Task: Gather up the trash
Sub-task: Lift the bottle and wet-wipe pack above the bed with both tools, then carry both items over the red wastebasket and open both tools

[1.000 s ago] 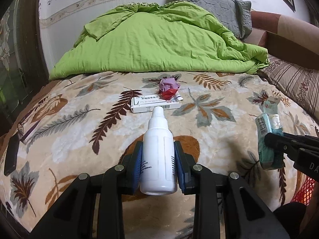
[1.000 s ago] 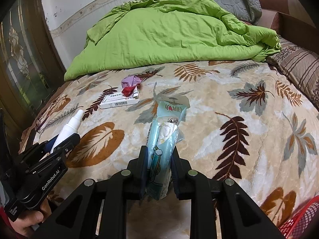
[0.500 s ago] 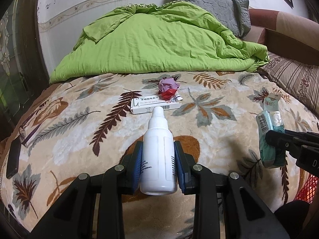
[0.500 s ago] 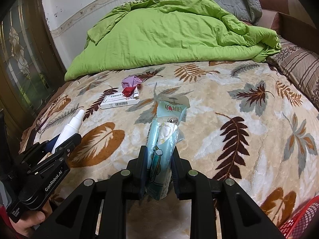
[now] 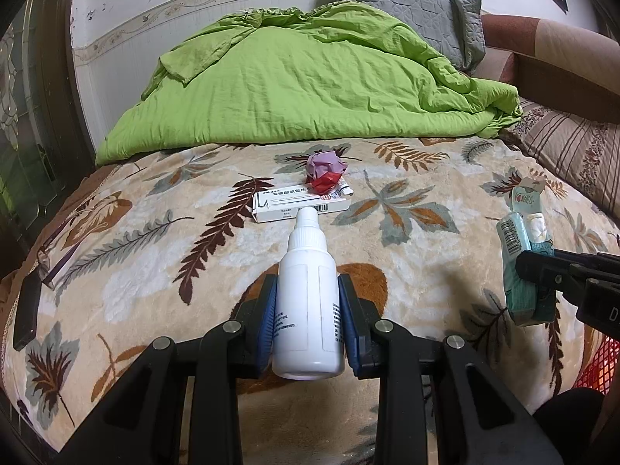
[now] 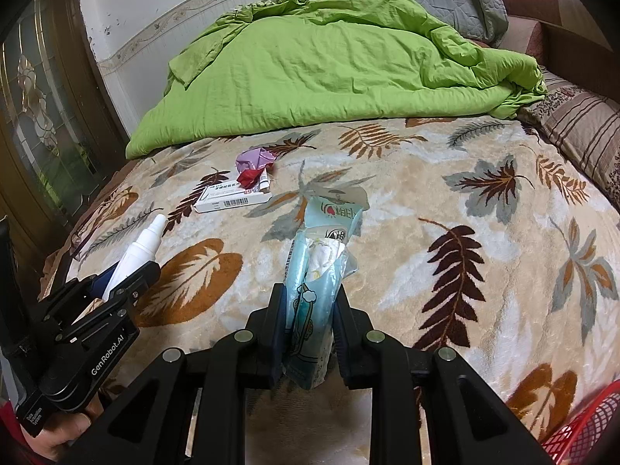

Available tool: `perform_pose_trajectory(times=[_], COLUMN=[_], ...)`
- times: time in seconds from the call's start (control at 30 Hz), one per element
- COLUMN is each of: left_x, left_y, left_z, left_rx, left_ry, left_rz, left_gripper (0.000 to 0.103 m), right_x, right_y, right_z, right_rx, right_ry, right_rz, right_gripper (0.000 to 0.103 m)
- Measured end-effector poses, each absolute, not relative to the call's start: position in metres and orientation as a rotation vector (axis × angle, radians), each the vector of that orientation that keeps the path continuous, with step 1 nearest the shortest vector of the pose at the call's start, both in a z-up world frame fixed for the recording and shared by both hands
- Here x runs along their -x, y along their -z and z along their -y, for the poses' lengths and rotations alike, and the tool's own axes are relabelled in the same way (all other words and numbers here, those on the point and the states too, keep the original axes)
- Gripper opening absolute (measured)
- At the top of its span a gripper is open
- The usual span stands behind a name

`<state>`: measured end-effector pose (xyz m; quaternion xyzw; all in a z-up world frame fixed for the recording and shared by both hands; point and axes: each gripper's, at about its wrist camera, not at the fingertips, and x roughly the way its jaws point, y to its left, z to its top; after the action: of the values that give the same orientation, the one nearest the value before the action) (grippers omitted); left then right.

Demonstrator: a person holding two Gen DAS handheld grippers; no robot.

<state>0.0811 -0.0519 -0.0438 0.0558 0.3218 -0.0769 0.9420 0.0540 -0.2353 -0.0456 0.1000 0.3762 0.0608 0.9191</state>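
Note:
My left gripper (image 5: 308, 298) is shut on a white plastic bottle (image 5: 308, 302), cap pointing away, held above the leaf-patterned blanket (image 5: 135, 255). The same bottle (image 6: 137, 250) shows at the left of the right wrist view. My right gripper (image 6: 310, 302) is shut on a pale blue tissue packet (image 6: 321, 267) with white tissue inside; that packet (image 5: 523, 263) appears at the right of the left wrist view. Farther up the bed lie a white medicine box (image 5: 300, 203) and a crumpled purple and red wrapper (image 5: 325, 168), both untouched.
A bunched green duvet (image 5: 302, 81) and a grey pillow (image 5: 418, 7) fill the head of the bed. A red mesh basket (image 6: 581, 426) sits at the lower right. A dark phone-like slab (image 5: 25, 316) lies at the bed's left edge. A hand (image 6: 58, 432) holds the left gripper.

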Motion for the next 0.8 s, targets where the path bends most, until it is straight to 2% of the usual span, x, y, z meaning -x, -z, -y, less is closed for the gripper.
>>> perform_pose_trajectory(times=[0.43,0.8], left_x=[-0.079,-0.048], left_y=[0.041,0.024], left_z=[0.056,0.122], left_rx=[-0.065,-0.088], left_ry=[0.281,0.575], left_rz=[-0.664,-0.697], left_gripper=[0.029,0.029], right_x=[-0.041,0.046], right_y=[0.035,0.026], right_z=[0.253,0.346], right_rx=[-0.259,-0.394], right_ry=[-0.13,-0.007], right_rz=[-0.743,-0.733], right_gripper=[0.024,0.024])
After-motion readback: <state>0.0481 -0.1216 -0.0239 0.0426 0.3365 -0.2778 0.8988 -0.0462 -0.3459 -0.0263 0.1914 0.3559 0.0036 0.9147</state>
